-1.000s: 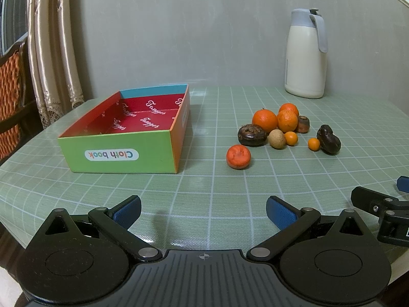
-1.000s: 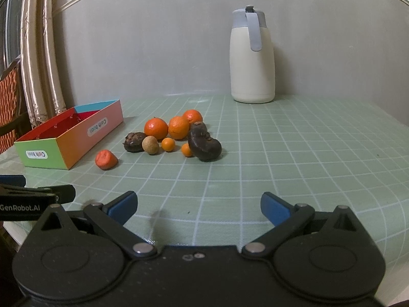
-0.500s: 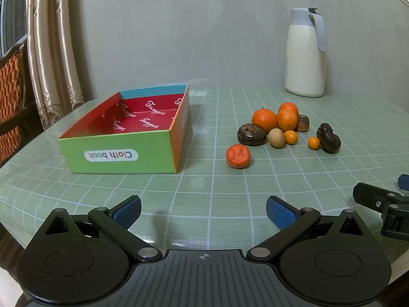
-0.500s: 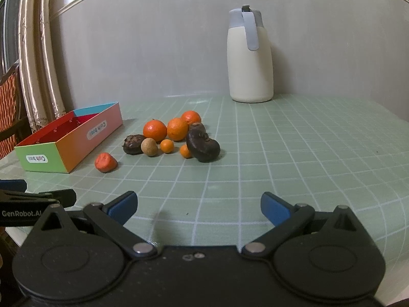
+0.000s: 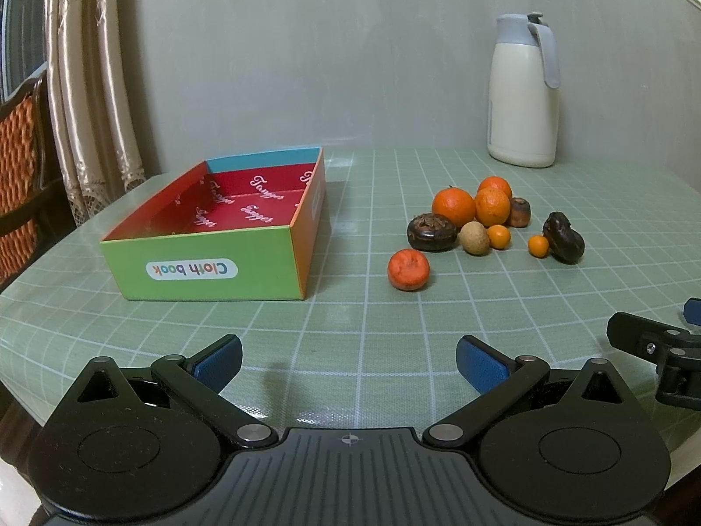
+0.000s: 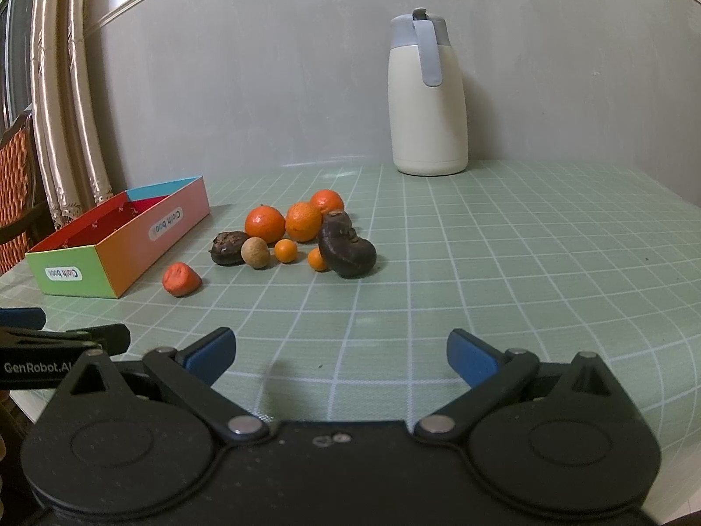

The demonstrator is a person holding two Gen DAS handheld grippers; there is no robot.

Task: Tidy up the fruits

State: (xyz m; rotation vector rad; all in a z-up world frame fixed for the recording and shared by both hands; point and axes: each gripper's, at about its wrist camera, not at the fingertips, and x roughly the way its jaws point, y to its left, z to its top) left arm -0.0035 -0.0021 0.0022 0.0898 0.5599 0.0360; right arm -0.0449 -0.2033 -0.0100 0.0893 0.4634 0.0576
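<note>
Between the blue pads of the left gripper (image 5: 348, 357) nothing is held; its jaws stand wide apart, low over the near edge of the green checked tablecloth (image 5: 350, 320). Off to its right the right gripper (image 6: 339, 353) sits just as wide and just as empty, hovering over bare cloth.

Ahead and a little right of the left gripper lies a flattened red-orange fruit (image 5: 408, 269), alone and nearest of all. Beyond it the rest cluster together: a dark wrinkled fruit (image 5: 430, 232), a tan round one (image 5: 474, 238) just beside it, two larger oranges (image 5: 454, 206) touching, a third orange (image 5: 495, 184) behind them, a brown stubby fruit (image 5: 520, 211), and two tiny kumquats (image 5: 499, 236). Straight ahead of the right gripper, at the cluster's near right edge, sits a lumpy dark fruit (image 6: 347, 245).

Ahead and left of the left gripper stands the open "Cloth book" box (image 5: 210, 267), red inside and empty so far as can be seen, the likely place for the fruit. Far ahead a cream thermos jug (image 6: 428, 96) stands by the wall.

These fruits look light and round, so they will probably roll if nudged. The oranges seem firm enough for a grip across their widest middle; the flattened one and the wrinkled dark ones look softer and want a gentle squeeze across the sides. The kumquats are small and smooth, likely to slip out unless centred between the pads.
</note>
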